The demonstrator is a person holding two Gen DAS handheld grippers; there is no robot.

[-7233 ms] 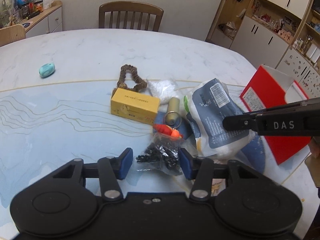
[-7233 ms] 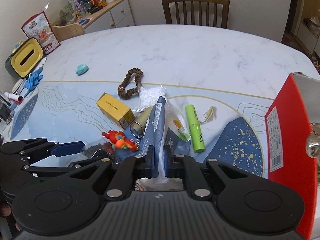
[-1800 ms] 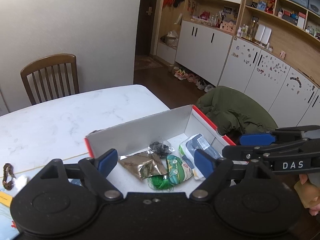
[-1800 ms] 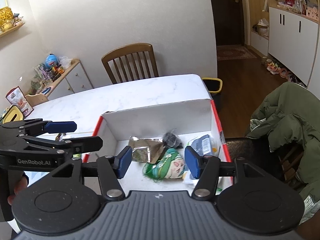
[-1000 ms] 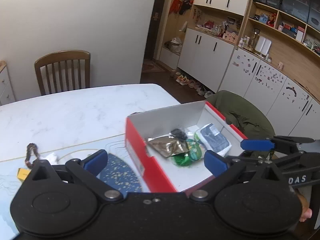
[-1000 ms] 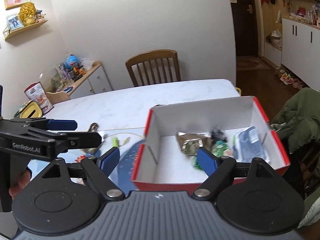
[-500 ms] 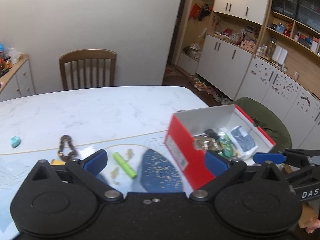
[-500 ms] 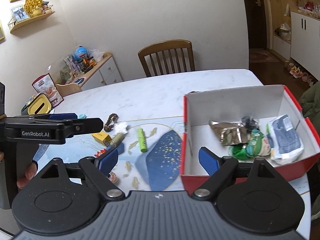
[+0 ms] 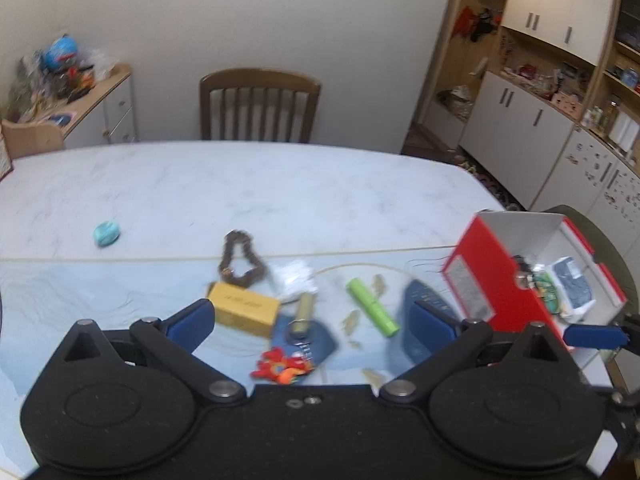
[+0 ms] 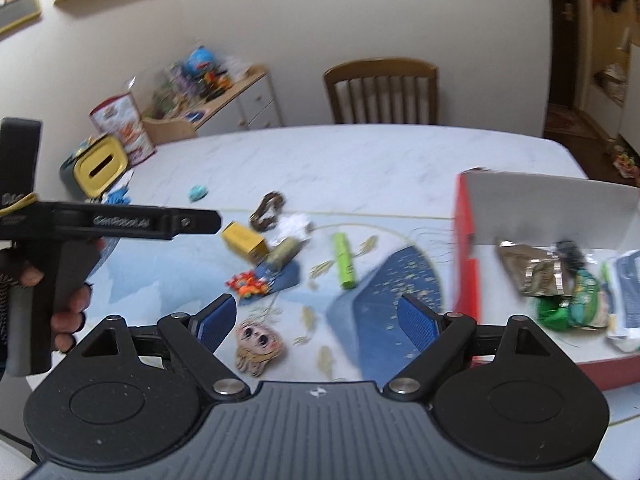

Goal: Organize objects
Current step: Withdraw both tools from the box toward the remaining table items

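A red box (image 9: 486, 280) (image 10: 466, 248) with a white inside stands at the table's right end, holding a grey-blue pouch (image 9: 576, 284), a foil packet (image 10: 532, 268) and a green packet (image 10: 576, 300). Loose on the table lie a yellow box (image 9: 244, 309), a green tube (image 9: 372, 307), a brown bead loop (image 9: 240, 258), a gold cylinder (image 9: 302, 310), a red-orange toy (image 9: 282, 364), a teal oval (image 9: 106, 233) and a small face charm (image 10: 259, 344). My left gripper (image 9: 310, 326) and right gripper (image 10: 316, 322) both hover open and empty above the table.
A wooden chair (image 9: 259, 106) stands at the far side of the table. A sideboard (image 9: 92, 116) with clutter is at the back left. A yellow-lidded container (image 10: 96, 168) sits at the table's left edge. White cabinets (image 9: 532, 120) line the right wall.
Both grippers have swung left from the red box toward the loose things on the table. Earlier the black-bits bag and the grey-blue pouch went from the table into the box.
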